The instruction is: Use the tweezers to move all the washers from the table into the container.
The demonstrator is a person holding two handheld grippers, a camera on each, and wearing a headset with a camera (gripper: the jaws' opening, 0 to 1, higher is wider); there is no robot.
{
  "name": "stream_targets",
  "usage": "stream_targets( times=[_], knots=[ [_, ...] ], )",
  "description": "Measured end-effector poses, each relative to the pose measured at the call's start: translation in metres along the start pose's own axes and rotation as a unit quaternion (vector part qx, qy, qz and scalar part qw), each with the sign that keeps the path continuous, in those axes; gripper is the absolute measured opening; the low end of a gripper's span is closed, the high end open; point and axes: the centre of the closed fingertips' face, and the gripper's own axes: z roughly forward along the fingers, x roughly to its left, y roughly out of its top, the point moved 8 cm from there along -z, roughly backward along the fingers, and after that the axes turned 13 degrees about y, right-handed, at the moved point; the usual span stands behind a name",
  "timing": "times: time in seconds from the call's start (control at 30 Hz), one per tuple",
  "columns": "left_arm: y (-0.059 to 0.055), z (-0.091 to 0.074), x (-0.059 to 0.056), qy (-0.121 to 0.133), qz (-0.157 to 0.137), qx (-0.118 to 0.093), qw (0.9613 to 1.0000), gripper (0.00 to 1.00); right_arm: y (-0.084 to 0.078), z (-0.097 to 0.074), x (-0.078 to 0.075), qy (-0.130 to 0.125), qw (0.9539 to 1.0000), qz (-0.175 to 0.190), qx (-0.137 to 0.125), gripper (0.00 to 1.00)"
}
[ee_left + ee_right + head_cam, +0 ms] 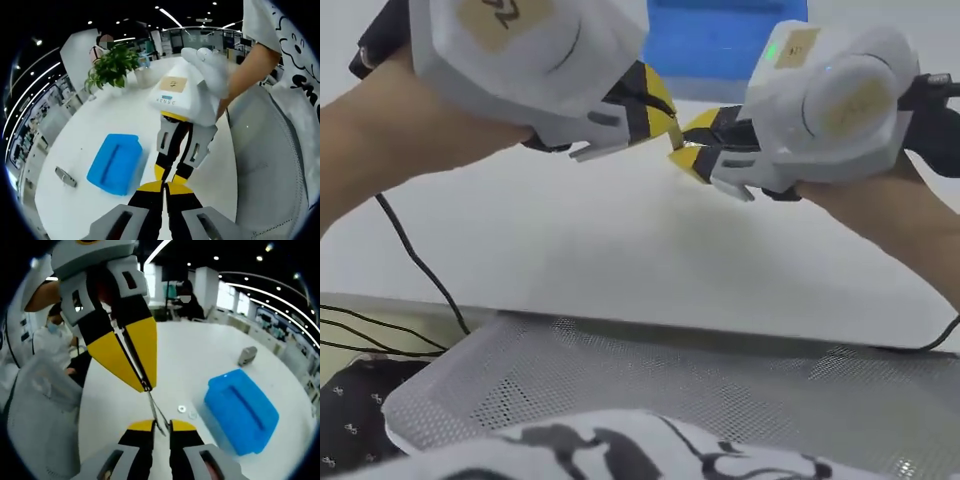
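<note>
Right gripper (161, 426) jaws flank tweezers (154, 407) end; left gripper (145, 386) pinches other end.

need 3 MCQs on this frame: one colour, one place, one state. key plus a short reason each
1. What colour is the rectangular plastic container?
A. blue
B. red
C. green

2. Where do the small metal washers lie?
A. inside the container
B. on the white table beside the container
C. between a gripper's jaws

3. How does the left gripper stand?
A. open and empty
B. shut on a washer
C. shut on the thin metal tweezers

Key:
1 A: it is blue in all three views.
2 B: the right gripper view shows them on bare tabletop next to the container's wall.
3 C: its yellow jaws meet on the tweezers' shaft.
</note>
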Motion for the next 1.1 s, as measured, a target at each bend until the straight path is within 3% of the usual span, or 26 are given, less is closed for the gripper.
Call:
stream_targets(
  times=[0.13,0.27,0.57,0.93,1.1],
  knots=[
    [0.001,-0.001,0.013,0.009,-0.001,0.002,1.0,0.0,0.01,0.005,-0.01,0.007,0.9995,0.014,-0.027,0.07],
    [-0.003,0.001,0.024,0.018,-0.005,0.008,0.9998,0.0,0.015,0.01,-0.018,0.01,0.9993,0.009,-0.034,0.07],
    [-0.009,0.006,0.038,0.025,0.008,0.018,0.9995,0.0,0.018,0.018,-0.036,0.017,0.9989,0.013,-0.042,0.07],
    [-0.016,0.015,0.043,0.025,0.005,0.028,0.9993,0.0,0.02,0.026,-0.033,0.02,0.9991,0.016,-0.033,0.07],
    [-0.017,0.016,0.045,0.022,-0.004,0.021,0.9995,0.0,0.018,0.026,-0.036,0.022,0.9988,0.026,-0.034,0.07]
  ],
)
